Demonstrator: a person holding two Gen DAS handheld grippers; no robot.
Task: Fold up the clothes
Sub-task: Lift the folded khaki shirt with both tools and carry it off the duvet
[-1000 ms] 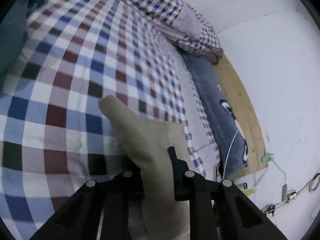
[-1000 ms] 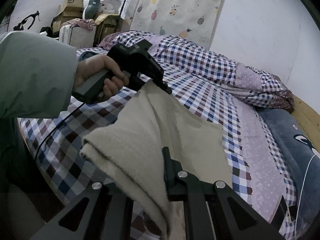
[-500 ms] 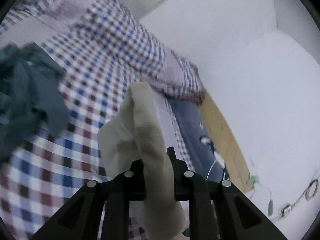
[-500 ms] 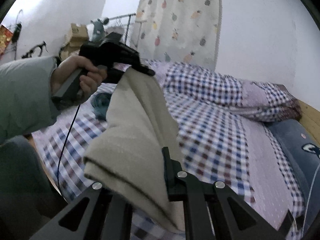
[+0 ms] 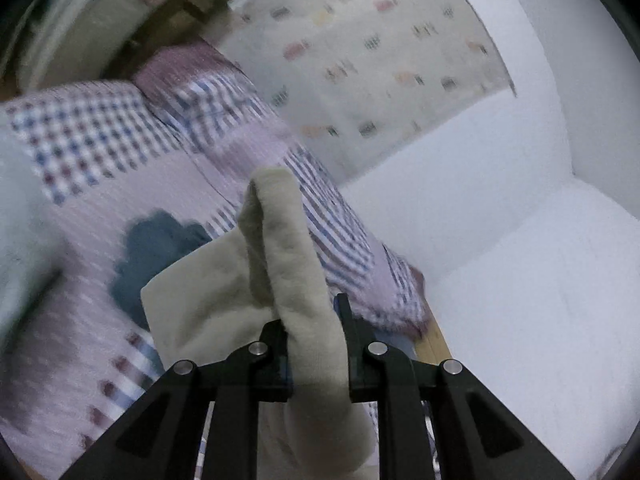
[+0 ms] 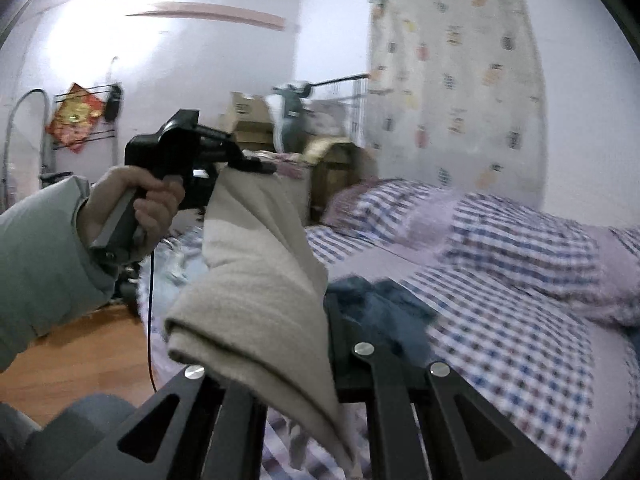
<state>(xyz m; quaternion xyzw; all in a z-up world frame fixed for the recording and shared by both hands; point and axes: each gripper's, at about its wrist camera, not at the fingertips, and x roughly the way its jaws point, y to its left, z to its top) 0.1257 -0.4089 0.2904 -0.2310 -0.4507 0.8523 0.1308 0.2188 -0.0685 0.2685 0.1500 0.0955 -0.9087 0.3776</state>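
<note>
Between the black fingers of the left gripper (image 5: 314, 344), in the left wrist view, a thick fold of the beige garment (image 5: 288, 264) is pinched tight, with the cloth standing up ahead of the jaws and draping down and left. It hangs clear above the checked bedspread (image 5: 100, 132), likely so it can hang straight without dragging. A dark teal garment (image 5: 152, 248) lies crumpled on the bed behind it, probably waiting its turn.

From the right wrist view, the right gripper (image 6: 276, 360) is clamped on another bunched edge of the same beige garment (image 6: 256, 280), close to the lens. The cloth stretches up to the left gripper (image 6: 240, 164), which a hand (image 6: 136, 204) grips by its handle. Holding two points apart keeps one edge taut, seemingly to line up the next fold. The teal garment (image 6: 380, 304) rests on the bed beyond.
</note>
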